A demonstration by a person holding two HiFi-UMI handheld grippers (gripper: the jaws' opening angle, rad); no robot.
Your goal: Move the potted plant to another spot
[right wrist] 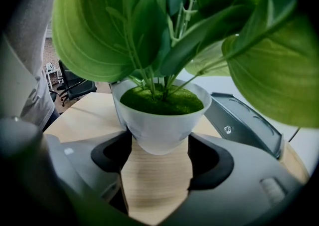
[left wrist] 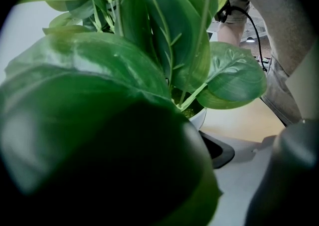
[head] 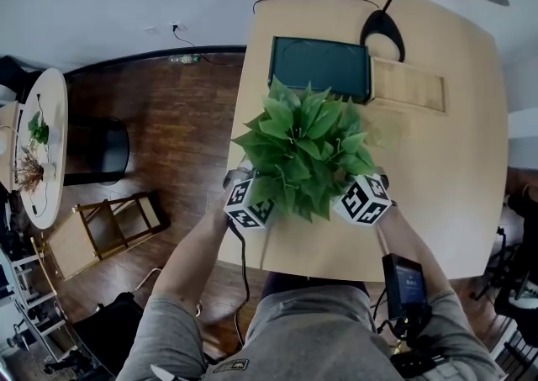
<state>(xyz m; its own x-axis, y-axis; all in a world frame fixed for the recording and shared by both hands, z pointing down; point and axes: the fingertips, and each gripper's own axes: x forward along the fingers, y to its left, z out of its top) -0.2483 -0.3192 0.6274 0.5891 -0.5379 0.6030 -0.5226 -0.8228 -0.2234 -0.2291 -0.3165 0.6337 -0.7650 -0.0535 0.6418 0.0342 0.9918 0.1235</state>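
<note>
— On the wooden table (head: pixel 454 194), near the edge closest to me, stands the potted plant (head: pixel 307 148), just in front of a dark flat case (head: pixel 319 66).

— And your tools?

— My right gripper (right wrist: pixel 160 146) is clamped on the lower part of the white pot (right wrist: pixel 159 115), with one pad pressing each side.

— The left one?

— My left gripper (head: pixel 250 203) sits at the plant's other side, tucked under the leaves. A big leaf (left wrist: pixel 99 135) covers most of its camera. Only one black pad (left wrist: pixel 219 152) shows, just beside the pot's base, so I can't tell whether it grips.
</note>
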